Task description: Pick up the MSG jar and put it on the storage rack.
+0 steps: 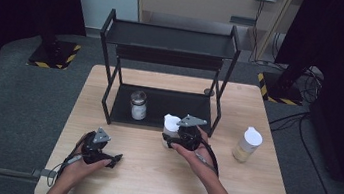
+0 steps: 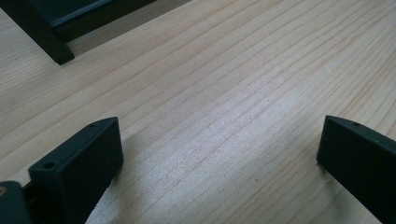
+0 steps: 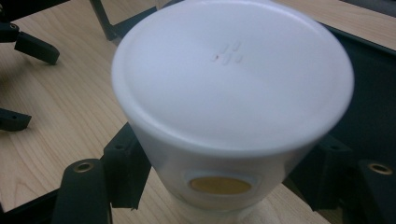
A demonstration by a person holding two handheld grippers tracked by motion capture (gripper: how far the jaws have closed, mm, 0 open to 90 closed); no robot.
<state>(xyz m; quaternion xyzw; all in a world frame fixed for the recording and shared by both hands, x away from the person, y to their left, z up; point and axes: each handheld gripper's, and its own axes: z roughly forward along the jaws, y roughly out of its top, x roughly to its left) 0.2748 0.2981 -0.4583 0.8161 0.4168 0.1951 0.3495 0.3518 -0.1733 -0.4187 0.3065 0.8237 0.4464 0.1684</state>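
Note:
A bottle with a wide white cap [image 1: 170, 123] stands on the wooden table [image 1: 149, 179] just in front of the black rack's lower shelf. My right gripper [image 1: 170, 138] is shut on it. In the right gripper view the white cap [image 3: 229, 84] looms close, with a black finger [image 3: 123, 170] pressed to each side of the bottle below the cap. My left gripper [image 1: 114, 160] rests low over the table at the front left, open. In its own view the left gripper [image 2: 219, 154] has only bare wood between its wide-apart jaws.
A black two-tier rack [image 1: 167, 41] stands at the back middle, with a glass jar [image 1: 138, 105] on its lower shelf. A second white-capped bottle [image 1: 247, 144] stands alone at the right. One rack leg [image 2: 42, 32] stands near the left gripper.

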